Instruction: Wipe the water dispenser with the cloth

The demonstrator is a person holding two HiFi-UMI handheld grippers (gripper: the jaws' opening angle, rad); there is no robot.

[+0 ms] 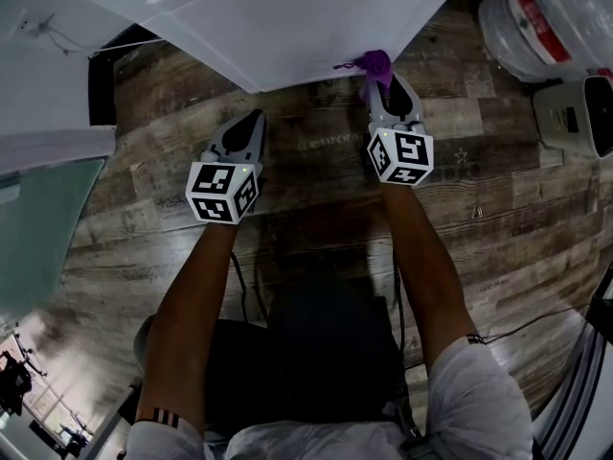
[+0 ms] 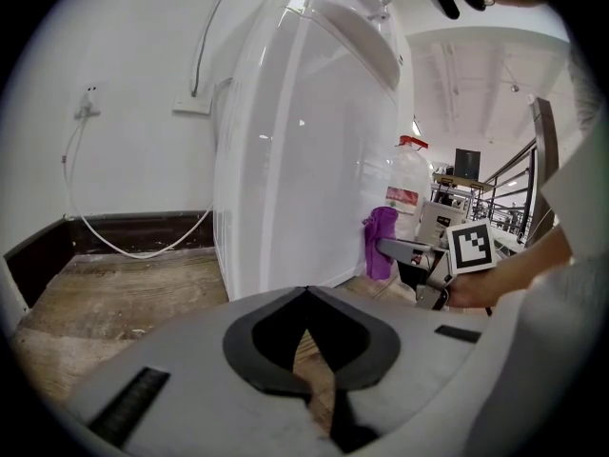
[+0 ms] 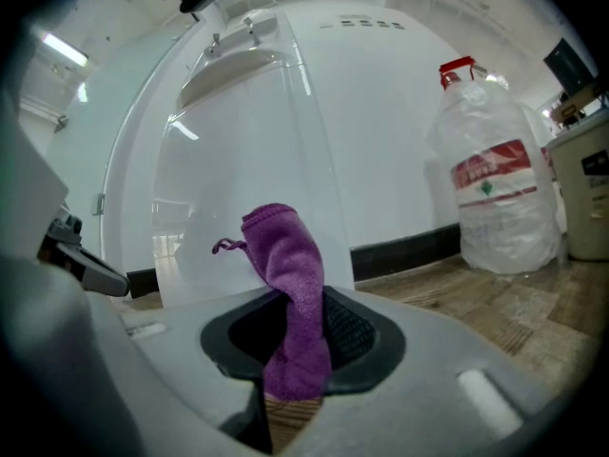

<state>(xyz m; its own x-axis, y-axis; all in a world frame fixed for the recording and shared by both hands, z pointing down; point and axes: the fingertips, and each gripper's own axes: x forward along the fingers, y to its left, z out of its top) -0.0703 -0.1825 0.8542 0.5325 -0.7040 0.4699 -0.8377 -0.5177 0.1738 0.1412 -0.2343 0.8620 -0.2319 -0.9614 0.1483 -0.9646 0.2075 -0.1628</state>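
Observation:
The white water dispenser point(image 1: 287, 17) stands just ahead of me, seen from above in the head view. Its tall front panel point(image 3: 247, 169) fills the right gripper view. My right gripper point(image 1: 379, 86) is shut on the purple cloth point(image 1: 374, 63). The cloth point(image 3: 290, 284) sticks up from between the jaws, close to the dispenser's lower corner; I cannot tell whether it touches. My left gripper point(image 1: 253, 121) is shut and empty, a short way left of the right one and near the dispenser's base. In the left gripper view the dispenser point(image 2: 304, 141) rises ahead, with the cloth point(image 2: 381, 241) at its right.
A large clear water bottle point(image 1: 546, 17) with a red label stands on the wood floor to the right of the dispenser, and a white box-like appliance point(image 1: 579, 113) sits beside it. A white cable point(image 2: 124, 246) hangs along the wall to the left.

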